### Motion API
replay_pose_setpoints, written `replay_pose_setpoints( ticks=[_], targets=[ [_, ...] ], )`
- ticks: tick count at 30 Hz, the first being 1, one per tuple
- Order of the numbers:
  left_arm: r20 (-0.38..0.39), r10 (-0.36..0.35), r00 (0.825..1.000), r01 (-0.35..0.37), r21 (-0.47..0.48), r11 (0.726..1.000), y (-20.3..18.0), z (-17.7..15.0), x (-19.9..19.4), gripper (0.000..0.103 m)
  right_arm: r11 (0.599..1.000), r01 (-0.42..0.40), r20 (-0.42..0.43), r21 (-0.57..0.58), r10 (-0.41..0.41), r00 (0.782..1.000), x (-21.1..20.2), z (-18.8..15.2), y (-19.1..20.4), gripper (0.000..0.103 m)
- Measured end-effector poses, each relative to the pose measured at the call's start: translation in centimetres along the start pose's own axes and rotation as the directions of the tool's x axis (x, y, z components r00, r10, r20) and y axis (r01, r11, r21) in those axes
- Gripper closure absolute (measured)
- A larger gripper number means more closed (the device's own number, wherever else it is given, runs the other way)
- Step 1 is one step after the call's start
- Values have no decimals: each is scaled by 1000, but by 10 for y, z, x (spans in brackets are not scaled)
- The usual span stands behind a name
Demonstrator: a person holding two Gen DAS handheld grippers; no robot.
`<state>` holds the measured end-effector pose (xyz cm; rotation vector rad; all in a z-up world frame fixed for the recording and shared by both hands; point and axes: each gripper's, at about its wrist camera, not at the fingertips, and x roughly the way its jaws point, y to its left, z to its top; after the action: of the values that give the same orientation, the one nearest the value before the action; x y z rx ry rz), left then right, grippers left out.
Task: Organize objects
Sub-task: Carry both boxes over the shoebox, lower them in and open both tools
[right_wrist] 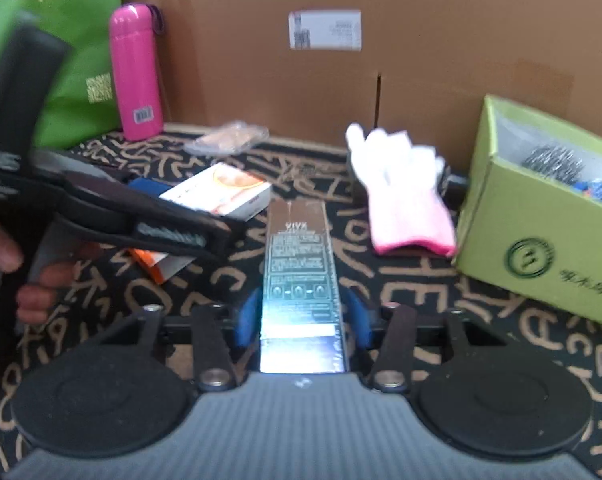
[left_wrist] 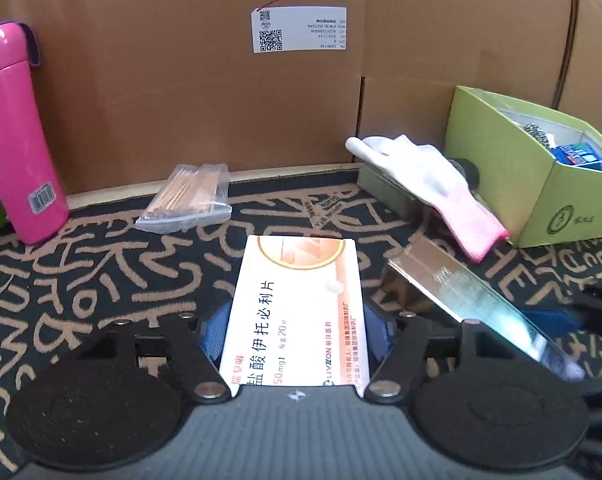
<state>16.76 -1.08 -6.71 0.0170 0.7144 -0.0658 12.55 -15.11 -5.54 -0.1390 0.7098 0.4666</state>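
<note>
My left gripper (left_wrist: 297, 324) is shut on a white and orange medicine box (left_wrist: 297, 312), held between its blue pads. The same box (right_wrist: 221, 192) shows in the right wrist view, with the left gripper (right_wrist: 149, 216) over it. My right gripper (right_wrist: 301, 312) is shut on a long shiny silver box (right_wrist: 299, 276); this box (left_wrist: 469, 304) lies to the right of the medicine box in the left wrist view. A green cardboard box (left_wrist: 513, 176) (right_wrist: 541, 220) with several small items inside stands at the right.
A pink bottle (left_wrist: 17, 136) (right_wrist: 137, 72) stands at the back left, beside a green bag (right_wrist: 61, 40). A clear bag of toothpicks (left_wrist: 189, 196) and a white and pink glove (left_wrist: 429, 184) (right_wrist: 401, 196) lie on the patterned cloth (left_wrist: 81, 280). A brown cardboard wall (left_wrist: 181, 80) closes the back.
</note>
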Motion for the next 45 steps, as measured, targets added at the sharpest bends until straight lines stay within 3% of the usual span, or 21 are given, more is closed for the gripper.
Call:
replay_pose_setpoints(
  ticks=[7,13,19,27,31,39,45],
  targets=[
    [33,-24,999,23,26,999,-10,-27,-26,34,1000,-3,14,-4,3,1000,-10,-12,1,65],
    [34,-51,998,52,-24,998,-9,-29,-33,34,999,-21,18,24,20,1000,-18,-16,-3,65],
    [69,-75,995,78,-40,996,-15,-24,-51,34,999,-27,67,43,24,997,-39,-17,-11,65],
    [142,-129,981,131,-8,991,-38,2,-77,34,996,15,183,86,-31,983,-85,-13,-39,65],
    [191,-174,966,167,53,985,-67,28,-83,34,989,80,240,124,-108,965,-113,-11,-64,65],
    [227,-306,925,273,168,947,-139,92,-77,34,941,236,303,243,-305,903,-156,-1,-131,65],
    [210,-382,900,356,153,922,-188,141,-46,34,899,339,301,278,-416,858,-151,21,-176,65]
  ],
)
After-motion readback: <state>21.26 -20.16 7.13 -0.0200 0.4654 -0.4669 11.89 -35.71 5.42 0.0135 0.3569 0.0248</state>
